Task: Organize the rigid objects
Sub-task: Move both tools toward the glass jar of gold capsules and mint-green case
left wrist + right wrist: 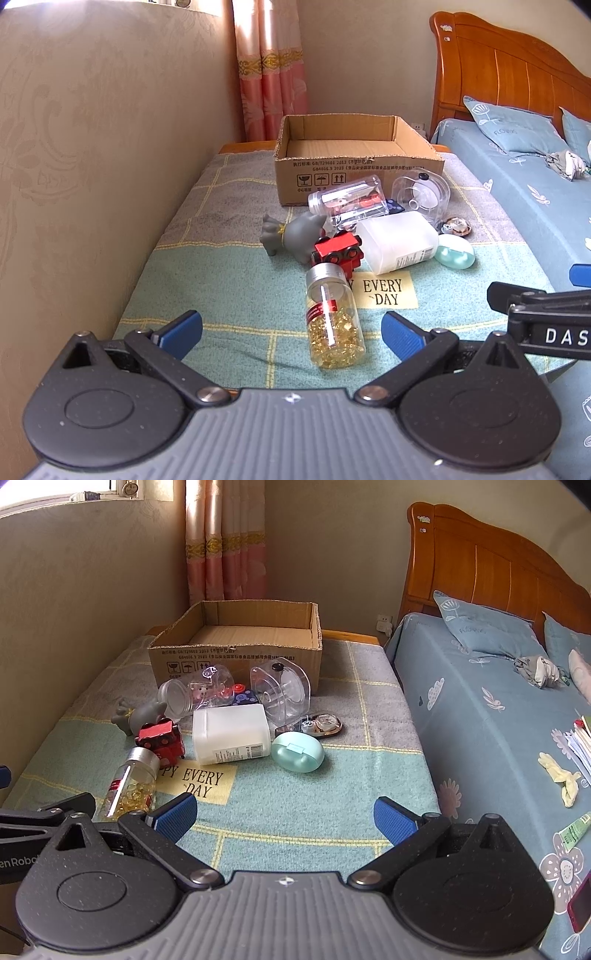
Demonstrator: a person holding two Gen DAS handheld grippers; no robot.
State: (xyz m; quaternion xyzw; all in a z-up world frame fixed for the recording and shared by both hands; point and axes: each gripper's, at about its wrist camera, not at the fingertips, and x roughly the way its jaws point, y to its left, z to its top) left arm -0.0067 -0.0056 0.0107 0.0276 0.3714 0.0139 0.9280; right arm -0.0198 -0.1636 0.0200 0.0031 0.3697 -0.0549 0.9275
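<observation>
Both tools hover above a checked blanket, pointing down at a slant. The left tool has its jaws spread wide with nothing gripped; a capsule bottle lies on its side just ahead, between the blue pads but untouched. The right tool is equally wide and empty, over bare blanket. Ahead of it lie a white bottle and a mint case, with a red toy to the left. Farther back stands a cardboard box.
</observation>
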